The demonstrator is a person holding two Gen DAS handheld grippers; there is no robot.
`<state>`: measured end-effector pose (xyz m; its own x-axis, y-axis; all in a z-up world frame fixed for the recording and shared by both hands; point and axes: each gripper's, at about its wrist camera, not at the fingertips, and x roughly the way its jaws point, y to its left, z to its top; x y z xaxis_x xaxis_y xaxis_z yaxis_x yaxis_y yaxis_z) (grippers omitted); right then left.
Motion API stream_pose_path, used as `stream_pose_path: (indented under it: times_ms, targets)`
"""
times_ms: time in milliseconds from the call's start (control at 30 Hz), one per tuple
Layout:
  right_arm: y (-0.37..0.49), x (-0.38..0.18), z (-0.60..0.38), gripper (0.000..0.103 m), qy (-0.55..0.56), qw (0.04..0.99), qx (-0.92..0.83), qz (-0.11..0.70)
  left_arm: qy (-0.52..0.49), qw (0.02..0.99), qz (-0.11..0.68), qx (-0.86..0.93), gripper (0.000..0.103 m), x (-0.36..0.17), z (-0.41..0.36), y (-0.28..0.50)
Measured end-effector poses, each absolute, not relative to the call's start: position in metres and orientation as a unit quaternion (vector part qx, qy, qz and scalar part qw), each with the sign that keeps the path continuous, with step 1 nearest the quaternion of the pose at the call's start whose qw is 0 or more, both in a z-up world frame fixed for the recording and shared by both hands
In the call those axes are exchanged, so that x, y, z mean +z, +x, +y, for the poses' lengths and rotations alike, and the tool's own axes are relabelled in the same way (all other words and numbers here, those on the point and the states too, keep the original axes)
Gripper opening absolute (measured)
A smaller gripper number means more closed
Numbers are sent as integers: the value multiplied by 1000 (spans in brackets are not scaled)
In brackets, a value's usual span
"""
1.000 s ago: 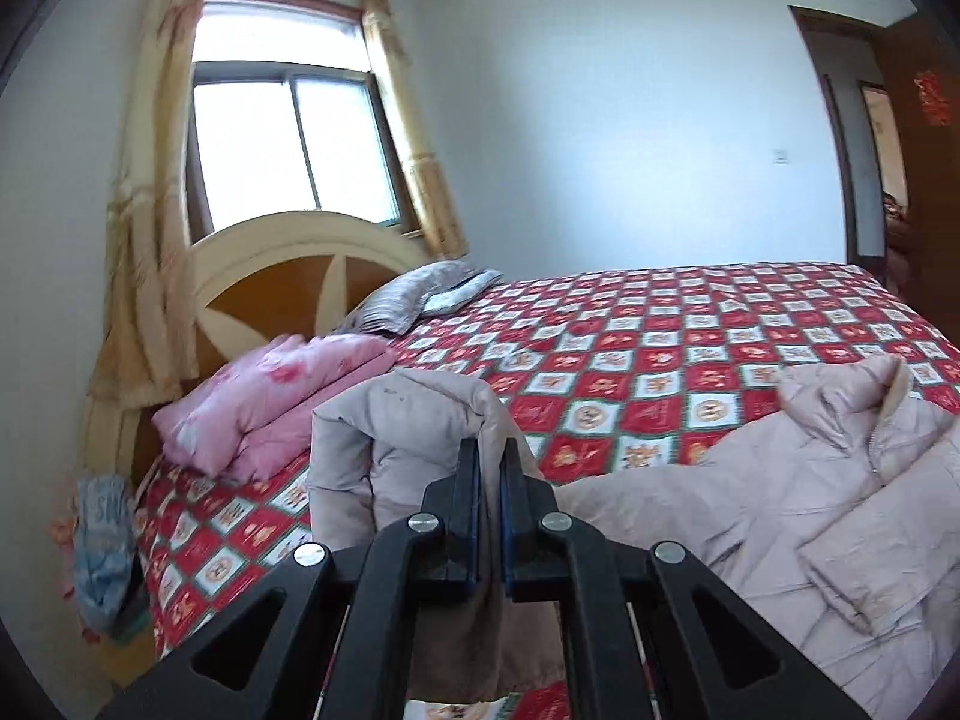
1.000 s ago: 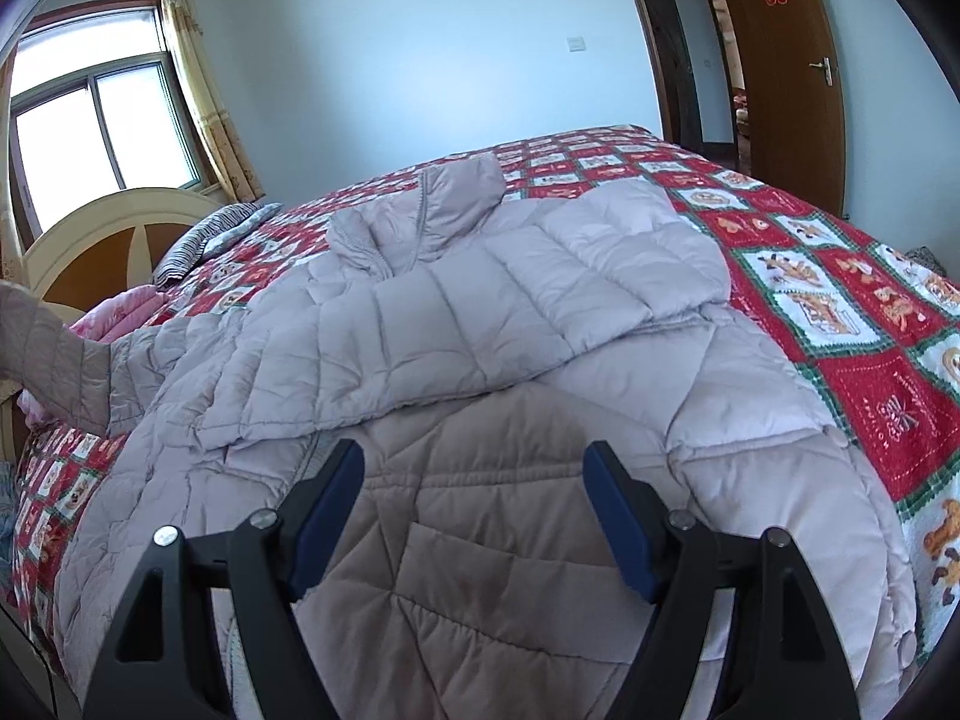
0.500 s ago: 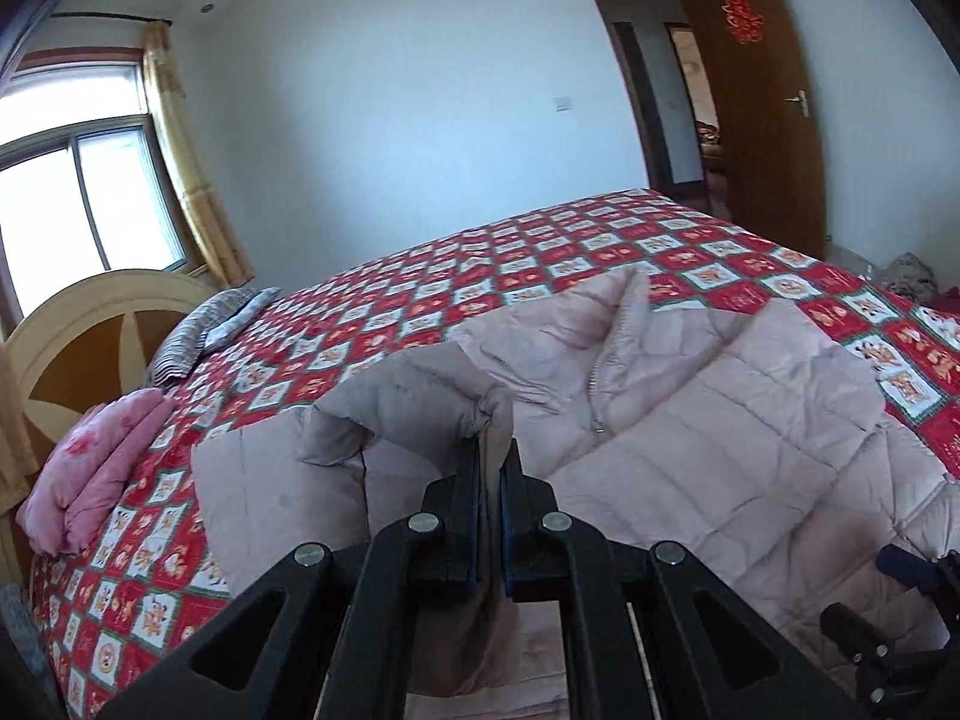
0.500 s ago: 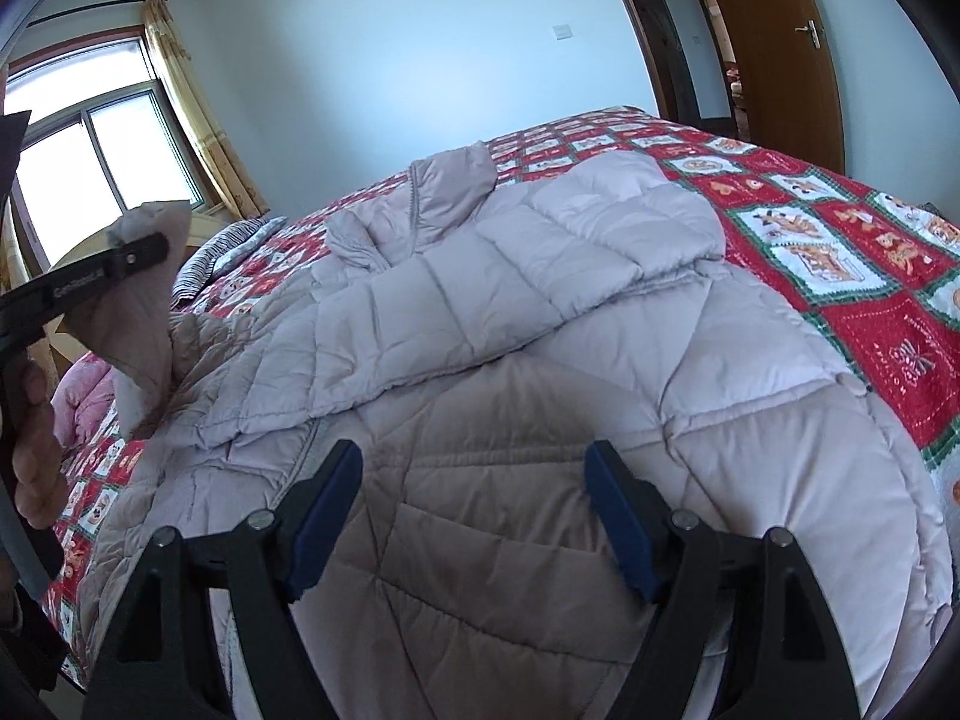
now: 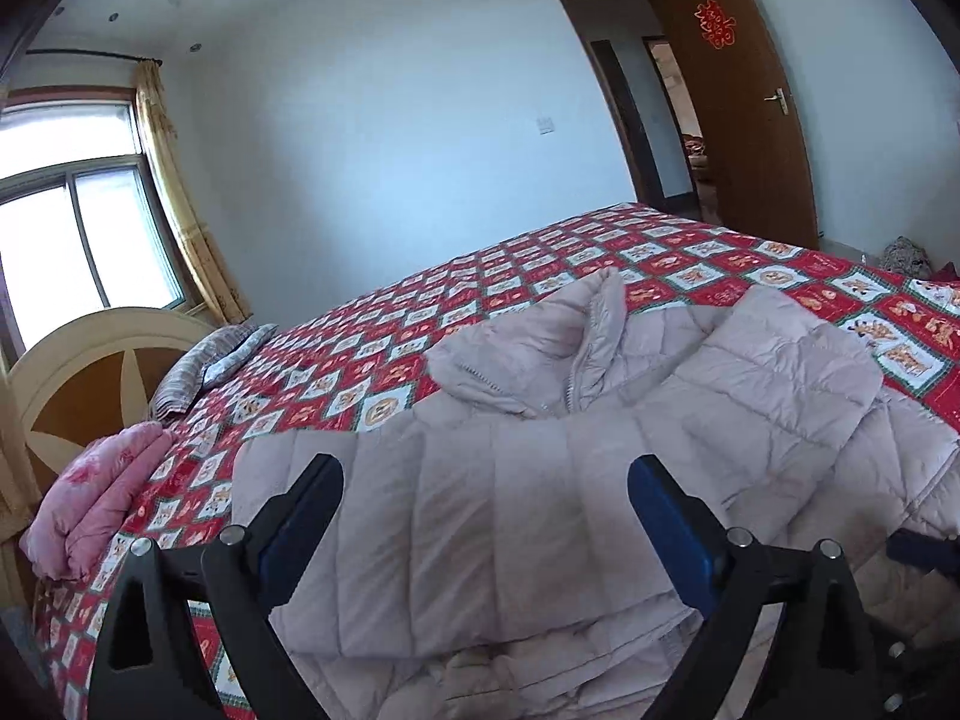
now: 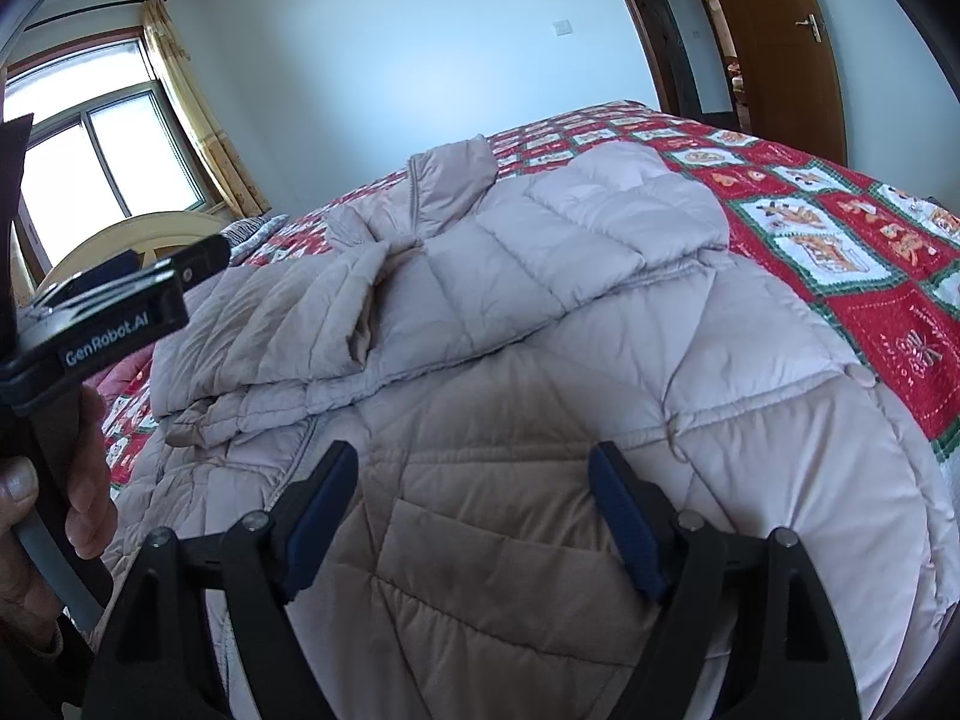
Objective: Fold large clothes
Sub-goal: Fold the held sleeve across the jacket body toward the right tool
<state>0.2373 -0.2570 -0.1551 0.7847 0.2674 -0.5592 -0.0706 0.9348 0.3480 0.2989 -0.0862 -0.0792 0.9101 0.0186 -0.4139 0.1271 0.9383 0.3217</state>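
A pale beige quilted down coat [image 5: 750, 372] lies spread on the bed, collar toward the far side. Its left sleeve [image 5: 456, 540] lies folded flat across the coat's body, also seen in the right wrist view as a folded sleeve [image 6: 270, 324]. My left gripper [image 5: 486, 471] hovers just above that sleeve; its jaws are opening, and its pads do not press the cloth under them. From the right wrist view the left gripper [image 6: 120, 300] shows at the left edge, held by a hand [image 6: 36, 510]. My right gripper [image 6: 474, 456] stands open over the coat's lower part [image 6: 510, 540], gripping nothing.
The bed wears a red patterned cover [image 5: 660, 258]. A folded pink quilt [image 5: 96, 498] and a striped pillow [image 5: 204, 360] lie by the round headboard [image 5: 90, 384]. A brown door [image 5: 738, 120] stands open at the far right, and a curtained window [image 5: 72, 240] is on the left.
My left gripper swung right and down with the sleeve pinched in it, then opened and let it go; the sleeve now lies flat on the coat. The right gripper has stayed put.
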Motion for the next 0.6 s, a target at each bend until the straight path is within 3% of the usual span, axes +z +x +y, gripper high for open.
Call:
stream_pose_path:
  times_ms: [333, 467, 600]
  targets:
    - [254, -112, -249, 85, 173, 922, 110, 328, 75, 950, 283, 110, 96, -123, 62, 318]
    - [293, -102, -232, 84, 188, 905, 147, 352, 23, 939, 322, 117, 96, -143, 82, 332]
    - [339, -125, -217, 76, 202, 878, 157, 404, 38, 941, 316, 118, 96, -147, 74, 331]
